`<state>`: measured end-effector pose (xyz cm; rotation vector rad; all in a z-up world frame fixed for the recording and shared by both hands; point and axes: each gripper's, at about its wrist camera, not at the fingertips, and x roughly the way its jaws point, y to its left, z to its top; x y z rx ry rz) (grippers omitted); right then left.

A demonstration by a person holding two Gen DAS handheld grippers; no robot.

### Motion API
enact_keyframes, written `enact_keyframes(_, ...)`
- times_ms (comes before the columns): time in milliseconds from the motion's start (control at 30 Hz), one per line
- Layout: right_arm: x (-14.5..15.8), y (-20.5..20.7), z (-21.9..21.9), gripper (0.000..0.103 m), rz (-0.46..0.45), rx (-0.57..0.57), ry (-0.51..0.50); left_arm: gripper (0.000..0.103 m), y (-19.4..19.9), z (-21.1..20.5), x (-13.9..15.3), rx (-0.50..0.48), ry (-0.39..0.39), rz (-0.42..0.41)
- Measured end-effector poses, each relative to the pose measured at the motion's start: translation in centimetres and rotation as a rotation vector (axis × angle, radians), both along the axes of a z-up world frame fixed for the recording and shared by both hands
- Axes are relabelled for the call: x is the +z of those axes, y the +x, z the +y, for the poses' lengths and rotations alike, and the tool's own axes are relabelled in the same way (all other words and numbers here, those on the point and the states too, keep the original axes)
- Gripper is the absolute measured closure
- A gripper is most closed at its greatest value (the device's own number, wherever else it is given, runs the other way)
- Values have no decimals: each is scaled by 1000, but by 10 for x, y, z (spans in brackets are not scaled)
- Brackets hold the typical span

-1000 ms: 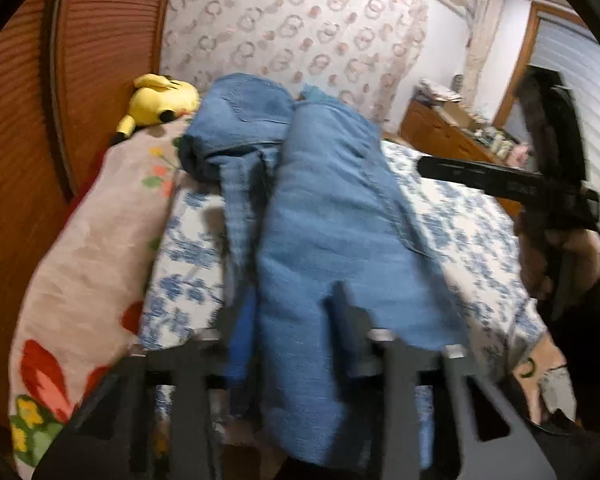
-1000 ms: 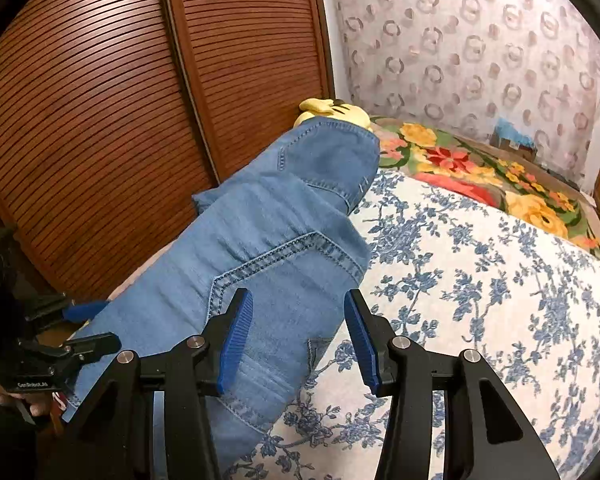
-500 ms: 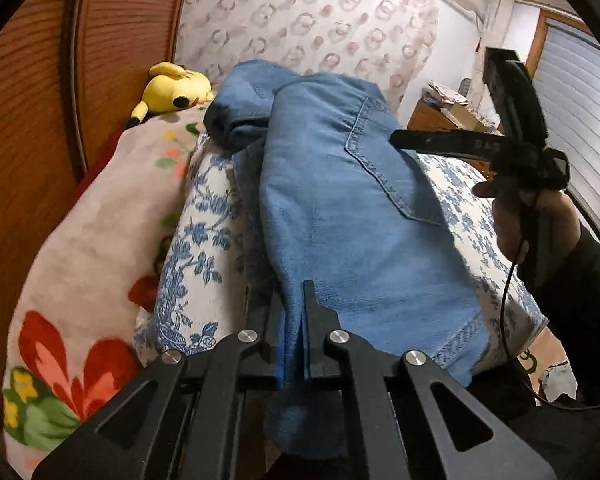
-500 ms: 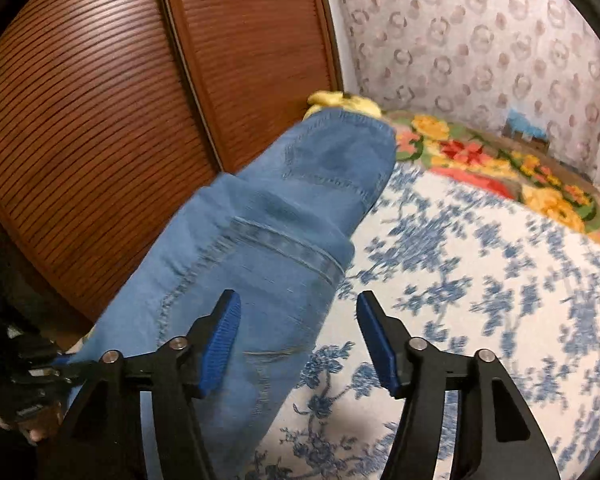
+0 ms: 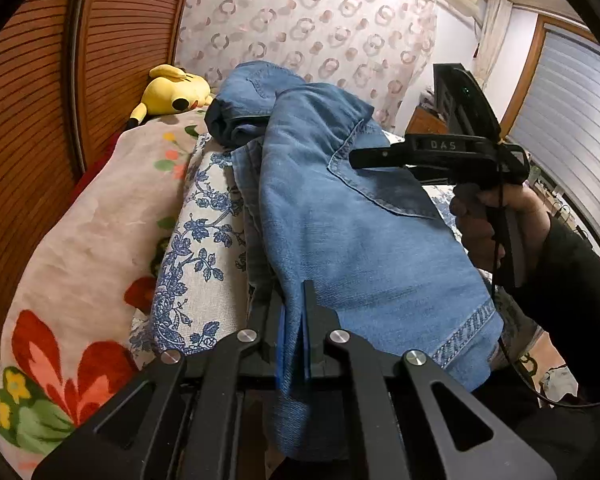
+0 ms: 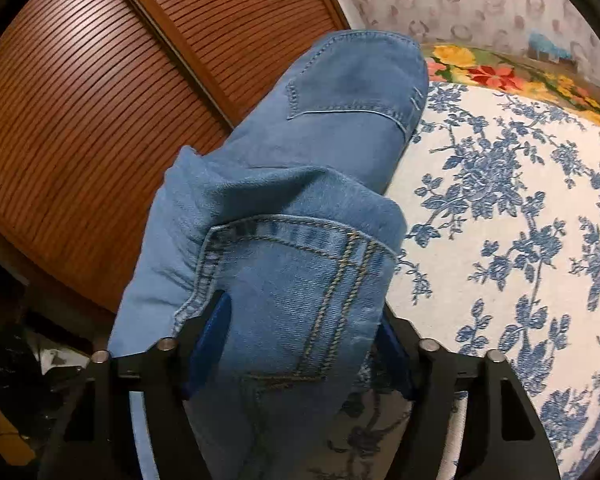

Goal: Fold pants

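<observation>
Left hand-held gripper (image 5: 294,334) pinching jeans (image 5: 360,240), jeans on bed (image 6: 500,240)

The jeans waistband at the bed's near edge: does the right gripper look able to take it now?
Probably yes. The right gripper has its jaws apart, with the jeans already between them and nothing else in the way.

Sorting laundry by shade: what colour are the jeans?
Light blue denim jeans with tan stitching, clearest in the right wrist view.

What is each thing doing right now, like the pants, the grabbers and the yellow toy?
Jeans: bunched on the bed, partly folded.
Left gripper: shut on the jeans' edge.
Right gripper: open, denim between its pads.
Yellow plush toy: lying by the wardrobe.
</observation>
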<state>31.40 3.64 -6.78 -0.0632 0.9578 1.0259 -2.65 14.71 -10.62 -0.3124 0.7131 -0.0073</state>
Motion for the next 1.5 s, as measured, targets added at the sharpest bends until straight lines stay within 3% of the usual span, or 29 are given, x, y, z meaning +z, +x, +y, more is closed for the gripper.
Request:
enact_keyframes(100,0,-1,-1,56,15,29,16,96,0,-3,1,-14,29,2)
enact_keyframes(167,4,-6,-3,74,-8,38,10,97,-2,-5,5,-20,44,-5)
enact_keyframes(233,19,-20,-7,80,-71,47,3,97,-4,-5,10,-21,36,-13)
enact_keyframes(500,101,-85,-4,84,-301,145,55,97,-24,4,34,-3,40,-88)
enact_keyframes(900,187,-114,51,84,-451,342,115,97,-44,54,88,126,58,-220)
enact_keyframes(1067,204,-77,72,84,-459,370,179,97,-9,76,111,167,122,-244)
enact_keyframes(1233,194,9,75,84,-428,289,224,97,69,100,119,149,142,-238)
enact_keyframes(1367,145,103,70,84,-358,184,209,97,156,102,107,97,198,-166)
enact_keyframes(1500,83,175,62,82,-274,46,112,97,225,88,73,18,218,-66)
